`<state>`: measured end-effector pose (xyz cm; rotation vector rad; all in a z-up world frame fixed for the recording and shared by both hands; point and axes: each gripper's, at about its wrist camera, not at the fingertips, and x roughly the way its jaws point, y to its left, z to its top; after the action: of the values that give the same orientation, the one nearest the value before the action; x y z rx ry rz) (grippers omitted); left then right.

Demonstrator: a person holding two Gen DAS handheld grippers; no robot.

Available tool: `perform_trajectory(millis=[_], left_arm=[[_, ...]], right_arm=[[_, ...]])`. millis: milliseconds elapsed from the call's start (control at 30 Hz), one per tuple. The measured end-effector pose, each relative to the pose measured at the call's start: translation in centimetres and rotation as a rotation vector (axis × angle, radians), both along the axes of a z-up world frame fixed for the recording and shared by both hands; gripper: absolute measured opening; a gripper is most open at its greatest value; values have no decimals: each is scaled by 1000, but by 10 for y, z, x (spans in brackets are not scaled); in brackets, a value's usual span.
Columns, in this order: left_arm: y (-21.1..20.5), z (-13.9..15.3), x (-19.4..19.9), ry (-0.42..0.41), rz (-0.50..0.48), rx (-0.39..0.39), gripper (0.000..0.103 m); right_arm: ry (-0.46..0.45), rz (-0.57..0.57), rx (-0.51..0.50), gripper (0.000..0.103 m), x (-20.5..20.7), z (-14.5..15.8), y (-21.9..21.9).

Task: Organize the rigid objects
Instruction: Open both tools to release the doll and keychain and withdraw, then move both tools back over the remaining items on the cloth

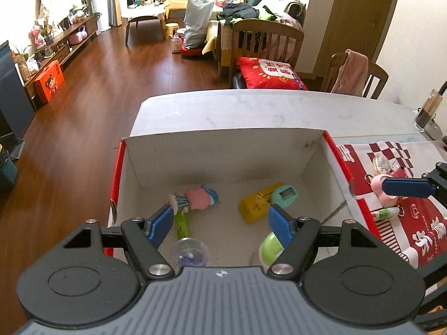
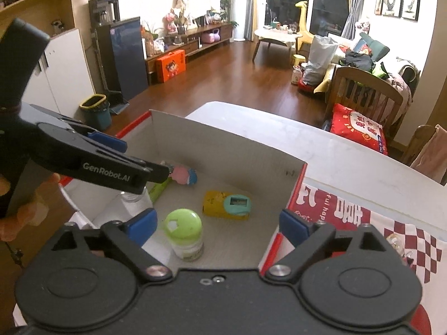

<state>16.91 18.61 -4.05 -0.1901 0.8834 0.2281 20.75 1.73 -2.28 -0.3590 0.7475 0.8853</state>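
Observation:
A white cardboard box with red edges [image 1: 223,150] [image 2: 223,145] stands on the table. Inside lie a pink doll [image 1: 198,198] [image 2: 183,174], a yellow box with a teal device [image 1: 259,203] [image 2: 226,205], a green tube [image 1: 181,224], a clear ball [image 1: 190,254] and a green-capped bottle [image 1: 269,247] [image 2: 185,233]. My left gripper [image 1: 220,226] hangs open and empty over the box. My right gripper [image 2: 218,226] is open and empty over the box's right rim. On the red-and-white cloth [image 1: 405,223] lie a pink toy [image 1: 382,188], a clear bulb [image 1: 381,164] and a green stick [image 1: 387,212].
A glass [image 1: 427,111] stands on the white table [image 1: 251,106] at the far right. Wooden chairs [image 1: 265,44] stand behind the table, one with a red cushion [image 1: 268,74]. The left gripper's arm [image 2: 83,150] crosses the right wrist view's left side.

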Motion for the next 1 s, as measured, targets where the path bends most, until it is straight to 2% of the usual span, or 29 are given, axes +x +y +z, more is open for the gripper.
perform_trajectory(millis=[100, 200, 433, 600, 733, 867, 1000], left_arm=[[-8, 3, -7, -16, -3, 4, 74], [-20, 7, -10, -34, -13, 15, 82], [-55, 14, -18, -70, -65, -4, 84], [-88, 14, -22, -89, -98, -36, 85], [-114, 11, -20, -106, -125, -80, 97], [-140, 8, -16, -129, -144, -122, 100], [-170, 4, -8, -141, -154, -90, 102]], right_arm=[[-7, -2, 21, 102, -7, 5, -15], [-12, -15, 47, 102, -14, 8, -34], [-28, -54, 105, 103, -16, 16, -86], [-55, -67, 113, 103, -15, 19, -129], [-61, -90, 112, 103, -8, 18, -162], [-55, -111, 99, 103, 0, 13, -191], [-52, -135, 84, 103, 13, 8, -213]])
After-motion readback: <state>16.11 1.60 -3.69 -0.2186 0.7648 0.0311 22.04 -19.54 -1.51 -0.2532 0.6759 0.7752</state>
